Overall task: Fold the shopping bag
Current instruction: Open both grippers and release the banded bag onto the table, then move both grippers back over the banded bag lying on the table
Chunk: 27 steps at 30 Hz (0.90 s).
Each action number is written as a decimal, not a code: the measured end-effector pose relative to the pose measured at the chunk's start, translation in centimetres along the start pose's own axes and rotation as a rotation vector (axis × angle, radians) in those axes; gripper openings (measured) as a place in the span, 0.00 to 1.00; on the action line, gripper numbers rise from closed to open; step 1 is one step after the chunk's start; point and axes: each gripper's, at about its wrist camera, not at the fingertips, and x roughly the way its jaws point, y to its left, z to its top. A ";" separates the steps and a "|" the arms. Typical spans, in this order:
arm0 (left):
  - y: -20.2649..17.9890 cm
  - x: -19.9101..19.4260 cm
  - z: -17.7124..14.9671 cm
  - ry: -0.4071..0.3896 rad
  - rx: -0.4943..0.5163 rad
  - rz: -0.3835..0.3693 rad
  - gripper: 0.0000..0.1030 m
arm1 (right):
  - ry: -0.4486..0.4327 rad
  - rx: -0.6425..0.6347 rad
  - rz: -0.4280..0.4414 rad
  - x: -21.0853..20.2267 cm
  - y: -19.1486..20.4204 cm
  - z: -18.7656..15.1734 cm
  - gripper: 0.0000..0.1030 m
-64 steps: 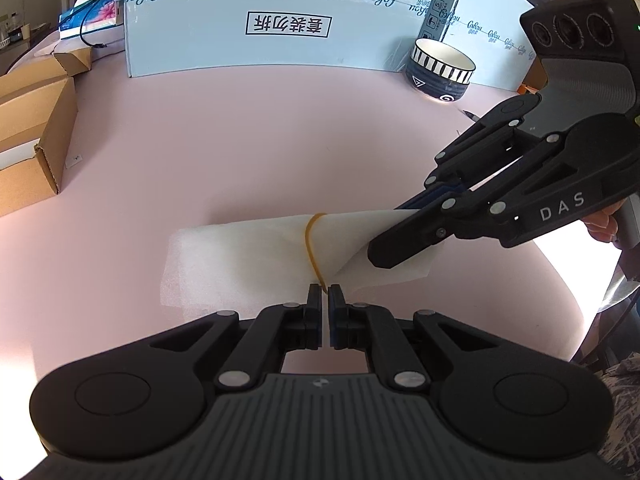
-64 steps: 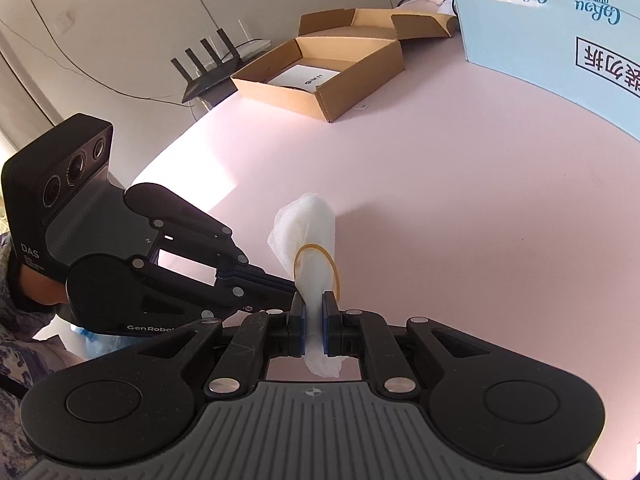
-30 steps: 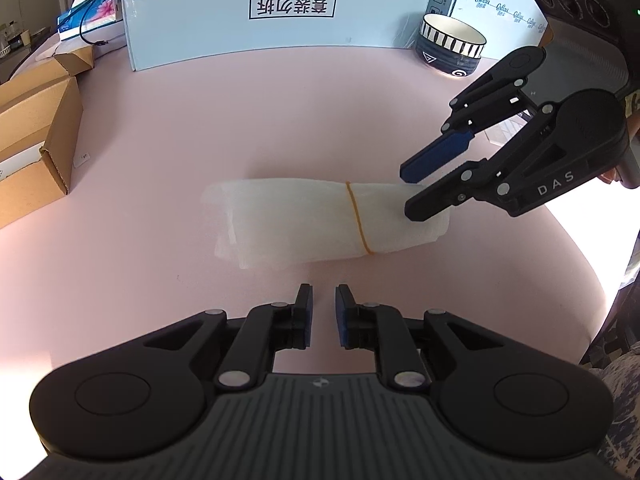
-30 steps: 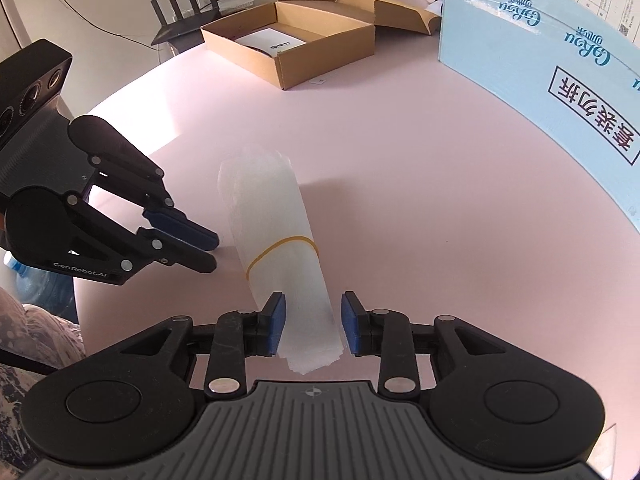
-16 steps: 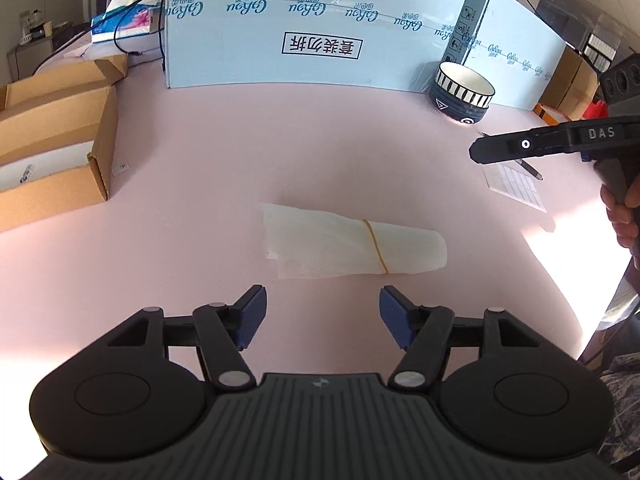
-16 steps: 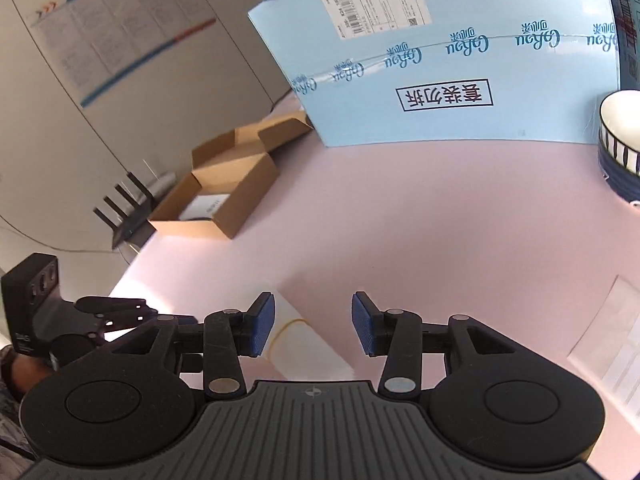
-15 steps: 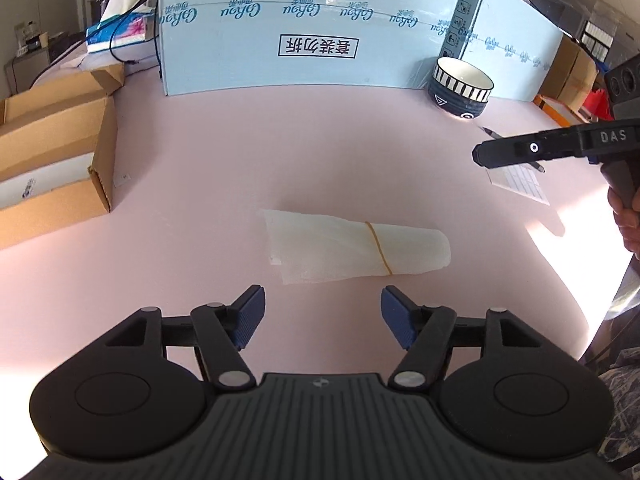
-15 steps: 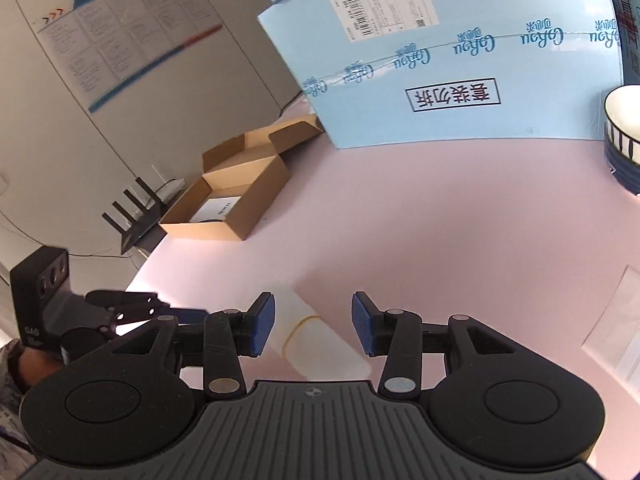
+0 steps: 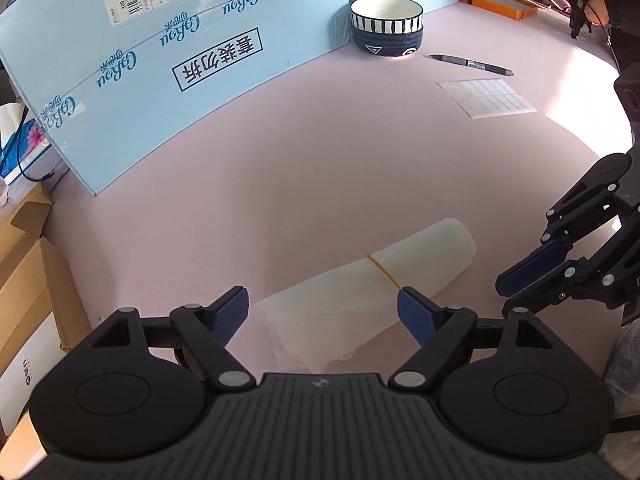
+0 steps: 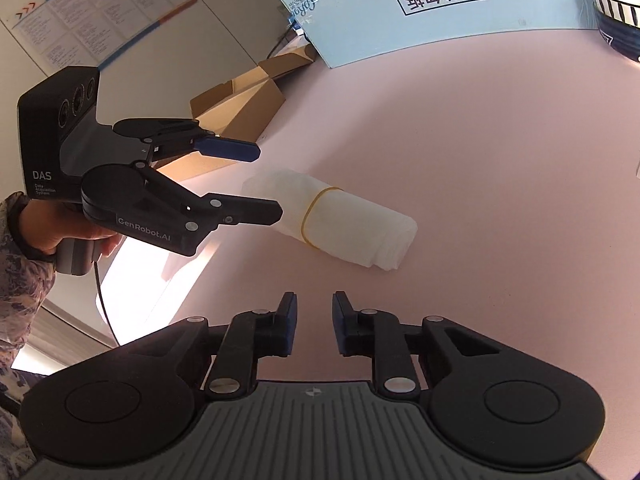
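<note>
Pink desk (image 9: pixel 320 168) carries the rolled shopping bag (image 9: pixel 372 288), banded and lying free, its long axis crosswise just ahead of my left tool (image 9: pixel 322 312), whose jaws are opening with nothing gripped. My right tool (image 10: pixel 314 322), closing empty, seems slightly farther off.

Pale pink matte counter (image 9: pixel 320 152), lit bright at its right edge. Lying on it near the front edge: rolled white translucent plastic shopping bag (image 9: pixel 372 292), bound about its middle by a thin yellow rubber band (image 9: pixel 384 270). Along the back edge stands a long light-blue printed carton (image 9: pixel 168 64). Toward the back right corner: dark-blue-and-white striped ceramic bowl (image 9: pixel 386 26), grey pen (image 9: pixel 472 65), white label sheet (image 9: pixel 486 98). At the left edge, open brown cardboard boxes (image 10: pixel 244 98).
</note>
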 end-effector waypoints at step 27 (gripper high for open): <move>1.4 0.7 -3.5 0.026 -0.275 -0.021 0.79 | -0.072 -0.160 -0.161 1.6 -1.9 4.4 0.34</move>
